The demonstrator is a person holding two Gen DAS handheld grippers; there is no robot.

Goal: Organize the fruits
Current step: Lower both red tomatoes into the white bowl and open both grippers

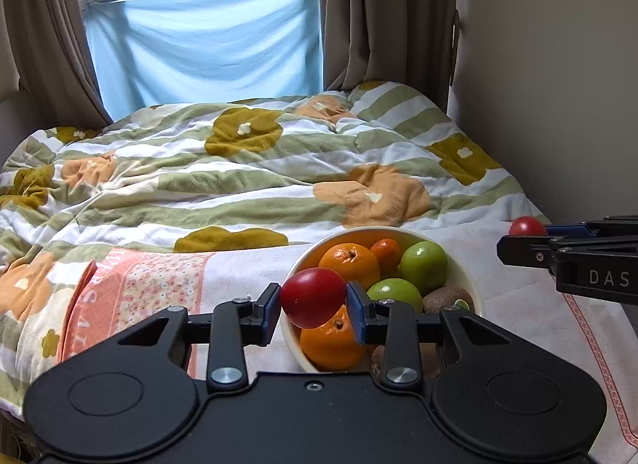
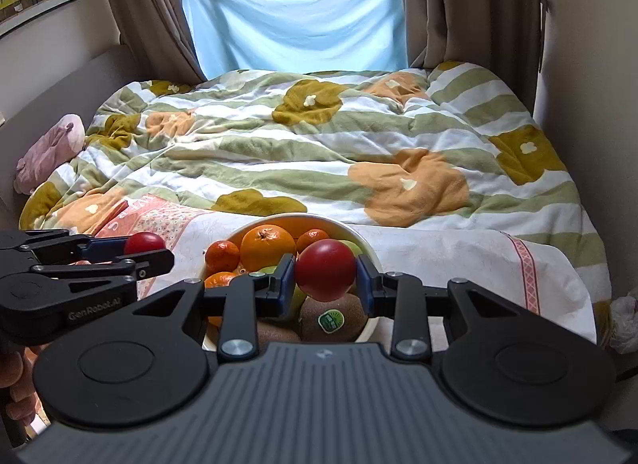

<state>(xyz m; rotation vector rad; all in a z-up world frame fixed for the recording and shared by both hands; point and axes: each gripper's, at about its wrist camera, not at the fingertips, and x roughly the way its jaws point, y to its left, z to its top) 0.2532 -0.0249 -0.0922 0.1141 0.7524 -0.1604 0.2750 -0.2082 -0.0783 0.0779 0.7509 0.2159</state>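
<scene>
From the left wrist view, the left claw (image 1: 313, 304) clamps a smooth, glossy red fruit (image 1: 313, 297) between its blue pads, held over the near-left rim of a round cream bowl (image 1: 476, 284) that sits on a pale printed cloth (image 1: 247, 268) laid over the bed's plush striped, flowered duvet (image 1: 239, 172). In the bowl lie three dimpled oranges, two waxy green apples (image 1: 423, 265) and two fuzzy brown kiwis, one half hidden behind the claw's black linkage. At the right edge the right claw (image 1: 522, 238) enters side-on and cut off, with a second red fruit (image 1: 527, 226) peeking above it. From the right wrist view, the right claw (image 2: 326, 278) grips that round red fruit (image 2: 326, 270) above the bowl (image 2: 369, 248), hiding most of a green apple; a stickered kiwi (image 2: 333, 314) sits below. The left claw (image 2: 149, 250), at left, pinches its red fruit (image 2: 144, 242).
</scene>
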